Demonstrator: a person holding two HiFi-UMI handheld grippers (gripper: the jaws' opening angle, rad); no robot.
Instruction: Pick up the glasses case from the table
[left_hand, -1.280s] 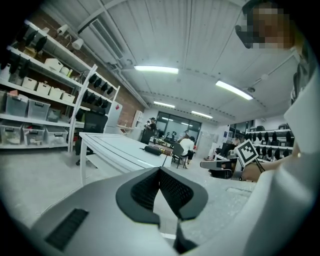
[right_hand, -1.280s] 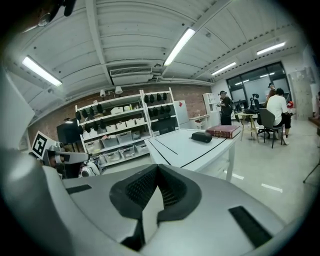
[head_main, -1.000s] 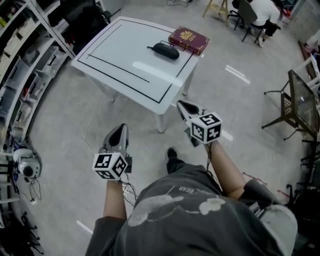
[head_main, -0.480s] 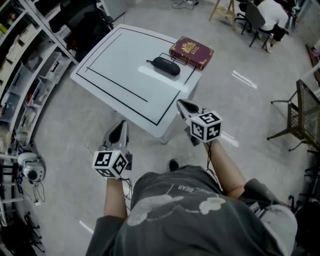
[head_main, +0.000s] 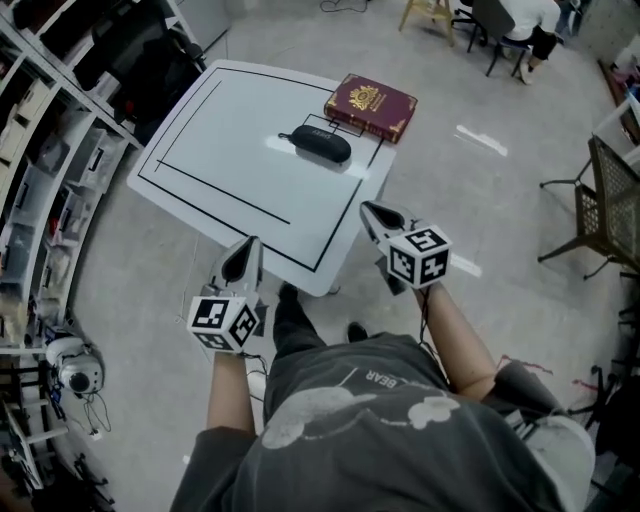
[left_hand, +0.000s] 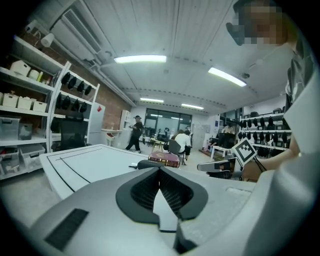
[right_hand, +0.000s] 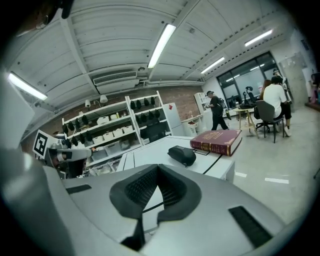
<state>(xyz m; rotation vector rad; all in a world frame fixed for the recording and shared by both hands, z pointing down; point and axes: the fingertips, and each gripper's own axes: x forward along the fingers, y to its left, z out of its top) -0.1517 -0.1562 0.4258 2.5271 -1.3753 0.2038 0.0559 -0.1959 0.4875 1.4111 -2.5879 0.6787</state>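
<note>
At the near edge of the table (head_main: 220, 140), left gripper (head_main: 243, 260) and right gripper (head_main: 374, 213) hover, jaws pressed together, empty. Farther across lies the glasses case (head_main: 320, 143), just beside a red book (head_main: 370, 105). It looks light, rigid and slick, so pinch across its narrow middle.

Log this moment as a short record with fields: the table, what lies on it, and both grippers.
table: white table with black line markings
glasses case: dark glasses case, lying on the table's far right part, next to the book, untouched
book: maroon book, flat at the far right corner
left gripper: left gripper, jaws together, empty, by the table's near edge
right gripper: right gripper, jaws together, empty, by the table's right edge
task state: case not yet picked up
</note>
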